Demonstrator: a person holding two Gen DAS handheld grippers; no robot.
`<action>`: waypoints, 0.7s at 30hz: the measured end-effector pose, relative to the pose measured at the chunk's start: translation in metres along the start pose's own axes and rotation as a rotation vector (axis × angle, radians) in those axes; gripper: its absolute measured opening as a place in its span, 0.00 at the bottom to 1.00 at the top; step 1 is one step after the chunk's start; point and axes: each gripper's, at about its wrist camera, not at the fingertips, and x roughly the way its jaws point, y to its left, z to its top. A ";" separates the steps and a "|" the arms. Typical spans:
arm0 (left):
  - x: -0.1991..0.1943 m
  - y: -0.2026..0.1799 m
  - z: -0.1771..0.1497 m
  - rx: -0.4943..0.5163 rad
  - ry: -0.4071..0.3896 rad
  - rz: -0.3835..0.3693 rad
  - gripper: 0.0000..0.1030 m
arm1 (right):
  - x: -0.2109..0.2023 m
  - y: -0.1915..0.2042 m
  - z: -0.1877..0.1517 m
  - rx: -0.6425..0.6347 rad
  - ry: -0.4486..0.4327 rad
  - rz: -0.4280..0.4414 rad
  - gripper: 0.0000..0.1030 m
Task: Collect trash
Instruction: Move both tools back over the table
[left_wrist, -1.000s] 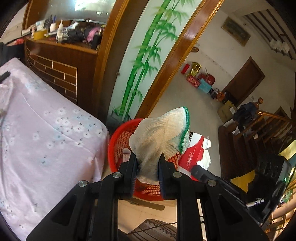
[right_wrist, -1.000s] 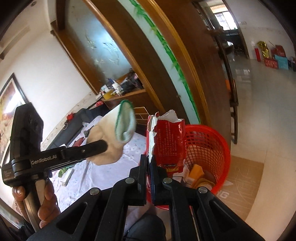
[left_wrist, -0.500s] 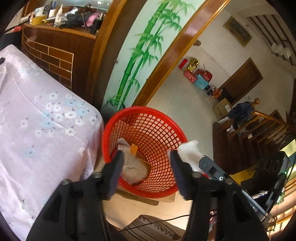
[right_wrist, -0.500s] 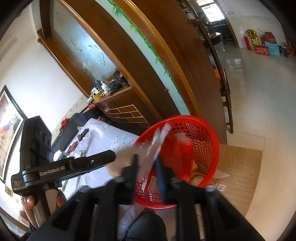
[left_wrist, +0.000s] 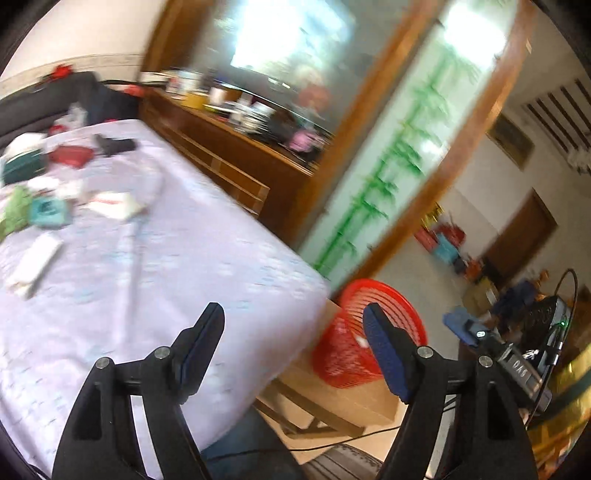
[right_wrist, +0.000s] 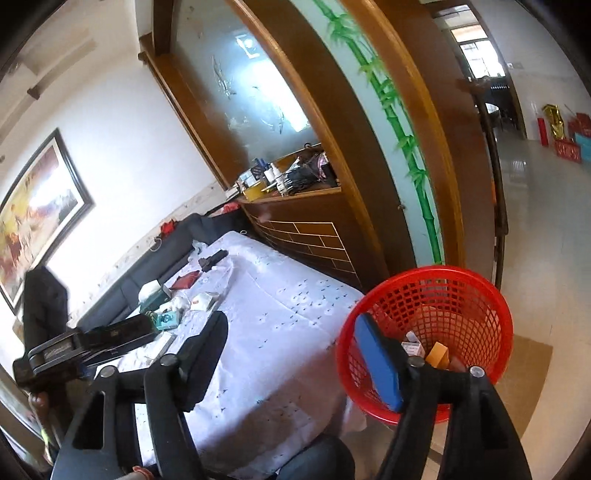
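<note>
My left gripper (left_wrist: 293, 314) hangs over the near corner of the table's lilac floral cloth (left_wrist: 184, 258); its jaws are opening and nothing is between them. The view is blurred by motion. The red mesh basket (left_wrist: 384, 286) stands on the floor off that corner, to the right. My right gripper (right_wrist: 291, 325) is also opening and empty, with its right finger in front of the red basket (right_wrist: 424, 271). Small boxes and wrappers (right_wrist: 436, 354) lie inside the basket. More litter lies on the far part of the cloth: a white and red packet (right_wrist: 201, 302) and a teal box (right_wrist: 168, 319).
A red wallet (right_wrist: 186, 280), a black object (right_wrist: 212, 258) and a tissue box (right_wrist: 151, 291) also lie on the cloth. A wooden cabinet (right_wrist: 306, 221) with clutter on top stands behind the table. A dark sofa (right_wrist: 177, 236) runs along the wall. A hand (right_wrist: 37, 402) holds the left gripper.
The left gripper let go of a whitish cloth and the right one a red packet, both over the basket. The left gripper then swung left over the table, and the right drew back slightly.
</note>
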 end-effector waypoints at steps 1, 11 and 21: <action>-0.012 0.015 -0.001 -0.023 -0.018 0.026 0.74 | 0.000 0.004 0.001 -0.001 0.002 0.010 0.74; -0.101 0.101 -0.012 -0.126 -0.185 0.387 0.74 | 0.007 0.094 -0.007 -0.118 -0.007 0.155 0.85; -0.163 0.106 -0.024 -0.071 -0.290 0.526 0.75 | 0.038 0.197 -0.024 -0.276 0.028 0.219 0.85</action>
